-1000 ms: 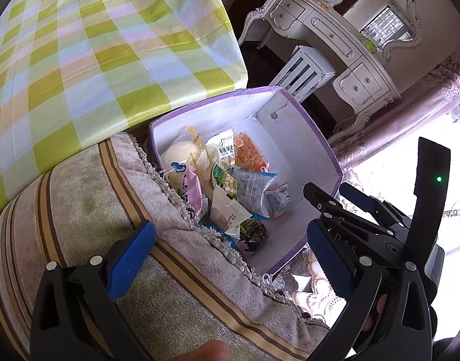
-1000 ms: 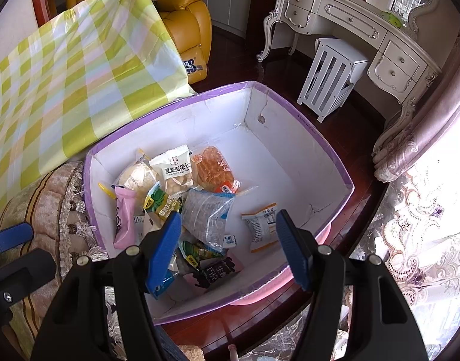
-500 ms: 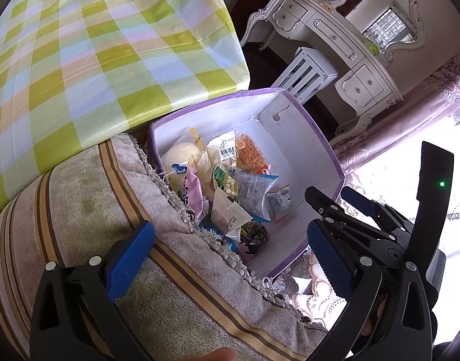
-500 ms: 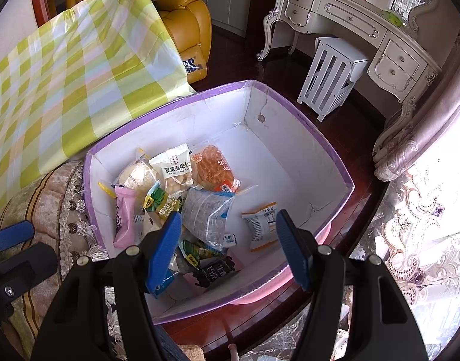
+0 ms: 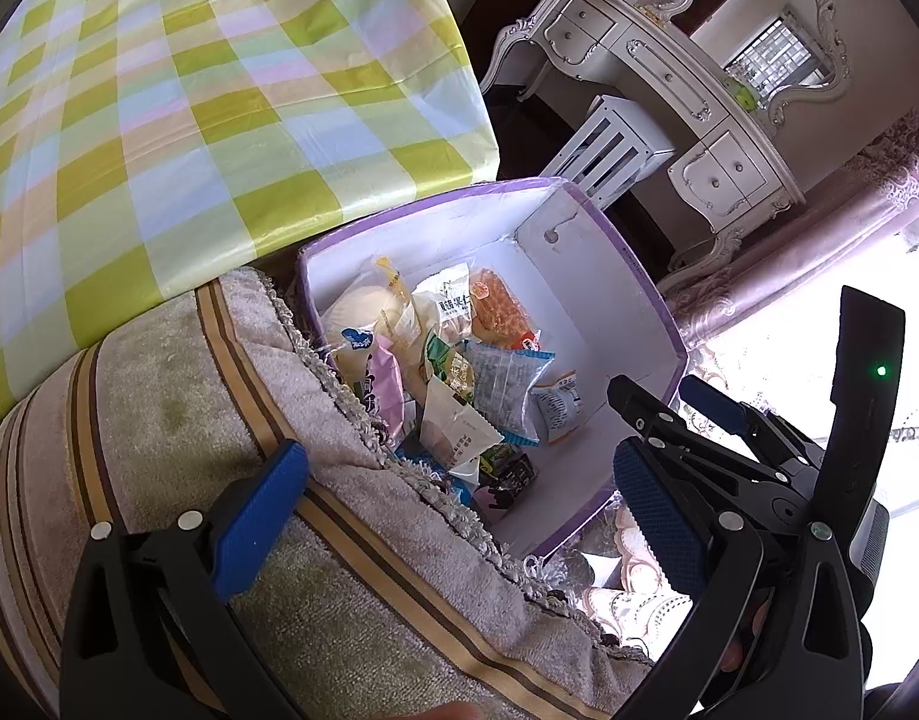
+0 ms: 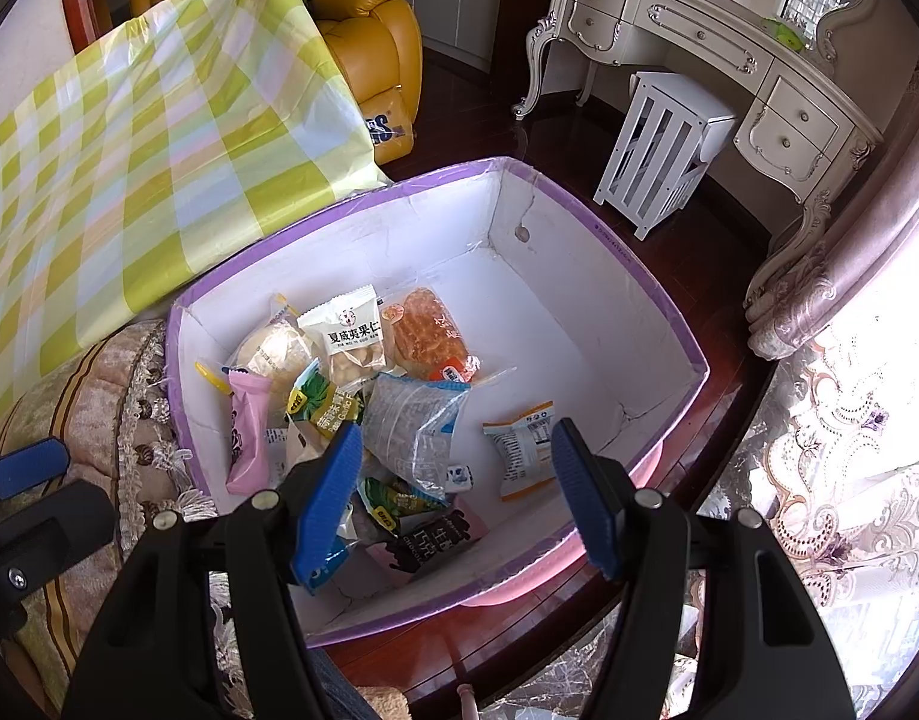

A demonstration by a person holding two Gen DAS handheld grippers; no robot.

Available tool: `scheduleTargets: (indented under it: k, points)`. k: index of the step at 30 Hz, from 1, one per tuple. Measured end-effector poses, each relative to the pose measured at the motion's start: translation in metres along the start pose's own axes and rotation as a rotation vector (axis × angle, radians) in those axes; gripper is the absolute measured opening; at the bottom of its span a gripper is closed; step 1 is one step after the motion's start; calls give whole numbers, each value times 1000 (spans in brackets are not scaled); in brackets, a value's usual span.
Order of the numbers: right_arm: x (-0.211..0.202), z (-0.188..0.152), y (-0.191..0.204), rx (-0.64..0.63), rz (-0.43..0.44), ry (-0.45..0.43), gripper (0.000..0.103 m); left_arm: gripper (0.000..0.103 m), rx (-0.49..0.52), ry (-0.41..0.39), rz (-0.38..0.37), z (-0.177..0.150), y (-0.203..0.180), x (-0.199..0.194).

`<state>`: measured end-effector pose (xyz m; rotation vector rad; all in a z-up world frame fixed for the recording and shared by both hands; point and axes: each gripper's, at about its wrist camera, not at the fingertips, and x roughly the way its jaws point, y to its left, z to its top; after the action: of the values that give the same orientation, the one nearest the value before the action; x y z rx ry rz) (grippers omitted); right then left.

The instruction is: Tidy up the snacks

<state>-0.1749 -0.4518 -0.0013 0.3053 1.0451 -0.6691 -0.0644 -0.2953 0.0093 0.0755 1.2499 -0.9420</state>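
Observation:
A purple-rimmed white box (image 6: pixel 585 306) stands on the floor and holds several snack packets, among them a white nut pack (image 6: pixel 348 339), an orange pastry (image 6: pixel 426 327), a pink packet (image 6: pixel 246 432) and a clear blue-edged bag (image 6: pixel 414 423). The box also shows in the left wrist view (image 5: pixel 633 294). My right gripper (image 6: pixel 459 492) is open and empty above the box's near side. My left gripper (image 5: pixel 459 510) is open and empty above the striped cushion, left of the box. The right gripper shows at the right of the left wrist view (image 5: pixel 687 414).
A striped fringed cushion (image 5: pixel 159 420) borders the box on the left. A table with a green checked cloth (image 5: pixel 189 90) lies behind it. A yellow armchair (image 6: pixel 363 48), a white stool (image 6: pixel 663 144) and a white dresser (image 6: pixel 729 60) stand beyond. Lace curtains (image 6: pixel 819 480) hang at the right.
Nothing has visibly changed apart from a slight drift of the left wrist view; both grippers stay open and empty.

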Motion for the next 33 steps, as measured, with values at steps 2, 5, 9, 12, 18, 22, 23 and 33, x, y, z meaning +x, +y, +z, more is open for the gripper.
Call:
scheduleTargets:
  k: [2, 5, 9, 12, 18, 22, 23, 33]
  points:
    - [0, 0, 0, 0, 0, 0, 65, 99, -2, 2, 1, 0, 0, 0]
    - [0, 0, 0, 0, 0, 1, 65, 99, -3, 3, 0, 0, 0, 0]
    - [1, -1, 0, 1, 2, 5, 65, 99, -4, 5, -6, 1, 1, 1]
    - [2, -3, 1, 1, 5, 12, 65, 99, -1, 7, -4, 2, 1, 2]
    - [4, -3, 0, 4, 4, 20, 65, 99, 0, 7, -3, 2, 0, 3]
    - [6, -3, -1, 8, 4, 24, 66, 99, 1, 9, 0, 3, 0, 3]
    - [6, -3, -2, 8, 4, 25, 66, 99, 2, 9, 1, 3, 0, 3]
    - [-26, 7, 25, -47, 76, -31, 73, 99, -2, -120, 119, 2, 23, -64]
